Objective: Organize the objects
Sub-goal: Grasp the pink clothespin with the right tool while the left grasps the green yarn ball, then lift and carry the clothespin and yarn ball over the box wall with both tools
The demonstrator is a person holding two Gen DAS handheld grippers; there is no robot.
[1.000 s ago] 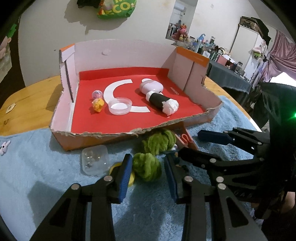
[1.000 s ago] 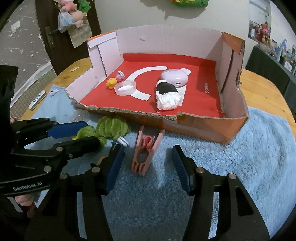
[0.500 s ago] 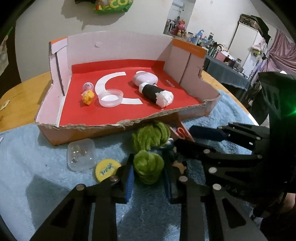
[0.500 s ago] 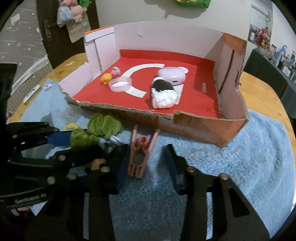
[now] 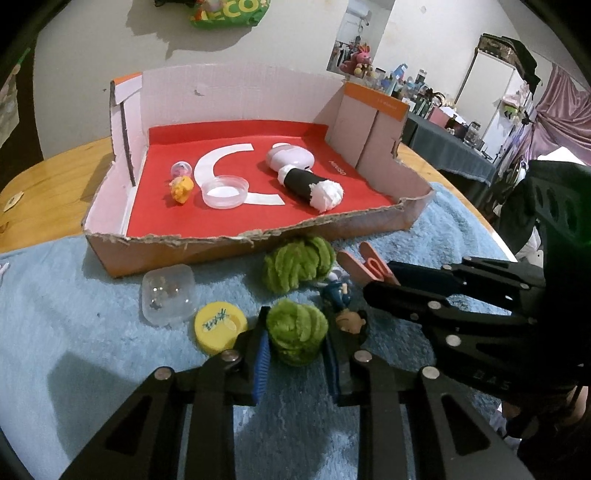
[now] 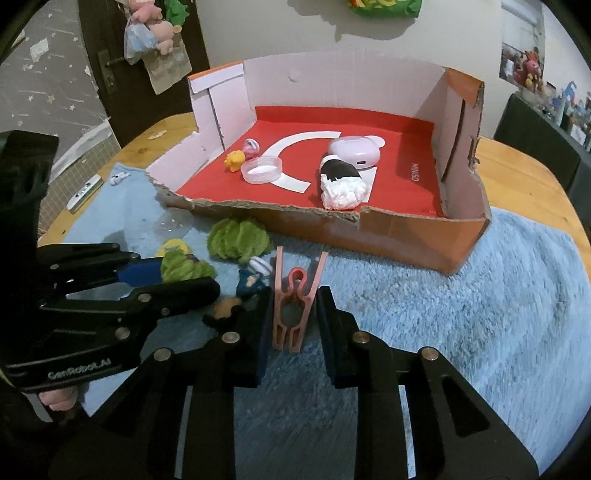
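Small figurine point(image 5: 341, 295) partly hidden behind hand-held gripper fingers (details too small to tell), green bag point(image 6: 384, 5) cut off at top.

My left jaws closed on a green yarn ball

My left gripper point(image 5: 295, 354) has just been closing, and its blue pads point(image 5: 261, 365) now press both sides of the near green yarn ball point(image 5: 296, 334) on the blue towel point(image 5: 74, 332). A yellow cap point(image 5: 219, 326) lies just left of it, with a clear plastic case point(image 5: 168, 293) behind that. A second green yarn ball point(image 5: 299, 264) sits near the torn front wall of the cardboard box point(image 5: 177, 254). A small figurine point(image 5: 345, 306) lies to the right, beside a pink clothespin point(image 5: 371, 266), where my right gripper point(image 5: 380, 284) reaches in. Inside the box, on the red floor, are a clear lid point(image 5: 224, 191), a yellow toy point(image 5: 181, 187), a pink case point(image 5: 290, 158) and a black-and-white roll point(image 5: 312, 184).
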